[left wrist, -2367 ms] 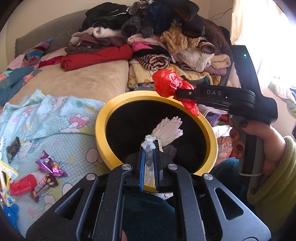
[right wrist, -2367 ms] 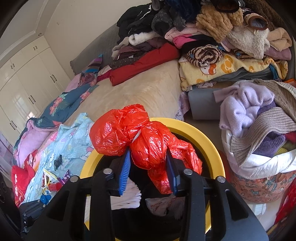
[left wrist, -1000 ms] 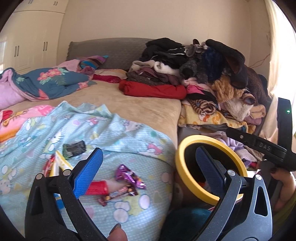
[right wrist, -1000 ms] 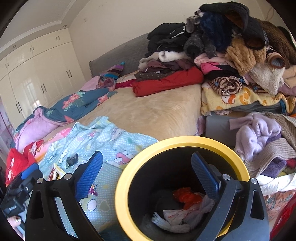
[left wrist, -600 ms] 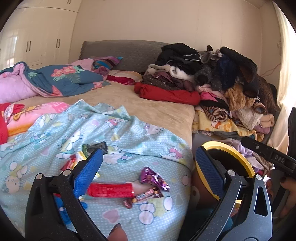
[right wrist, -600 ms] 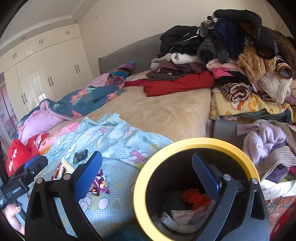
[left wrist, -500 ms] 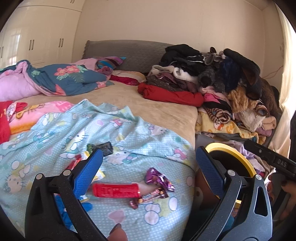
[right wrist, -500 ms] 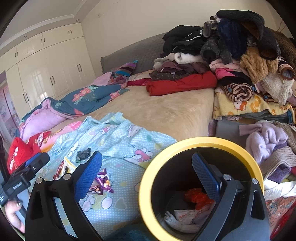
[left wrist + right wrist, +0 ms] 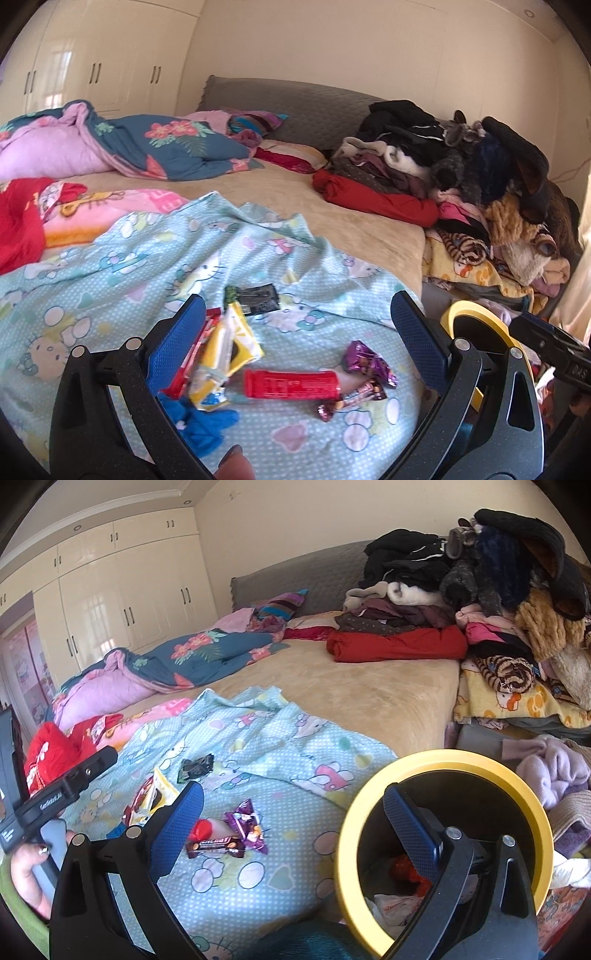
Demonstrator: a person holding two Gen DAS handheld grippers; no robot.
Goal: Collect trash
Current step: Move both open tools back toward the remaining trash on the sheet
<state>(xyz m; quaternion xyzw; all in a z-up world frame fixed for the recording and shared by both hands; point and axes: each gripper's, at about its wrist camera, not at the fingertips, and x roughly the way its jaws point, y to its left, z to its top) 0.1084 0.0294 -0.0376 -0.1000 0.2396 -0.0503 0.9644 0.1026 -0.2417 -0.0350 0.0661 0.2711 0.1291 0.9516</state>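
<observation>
Since a moment ago both views have swung left, away from the bin and onto the litter on the bed, and both grippers have stayed spread with nothing between their pads.

Left wrist view: the left gripper point(image 9: 299, 339) stands wide open above the blue patterned sheet point(image 9: 122, 266). On the sheet near the bed's front edge lie a red tube point(image 9: 291, 384), a purple wrapper point(image 9: 365, 362), a chocolate bar point(image 9: 354, 398) touching the tube's end, a yellow packet point(image 9: 229, 350), a dark packet point(image 9: 255, 295) and a blue scrap point(image 9: 199, 421). The yellow-rimmed bin point(image 9: 476, 310) shows at the bed's right edge.

Right wrist view: the right gripper point(image 9: 295, 827) is also open and empty. Its right finger hangs over the bin point(image 9: 443, 760), which holds a red bag point(image 9: 406, 871) and white paper point(image 9: 391, 904). The purple wrapper point(image 9: 245, 821) and chocolate bar point(image 9: 214, 845) lie just left of the bin. A pile of clothes point(image 9: 461, 590) covers the bed's far right corner.
</observation>
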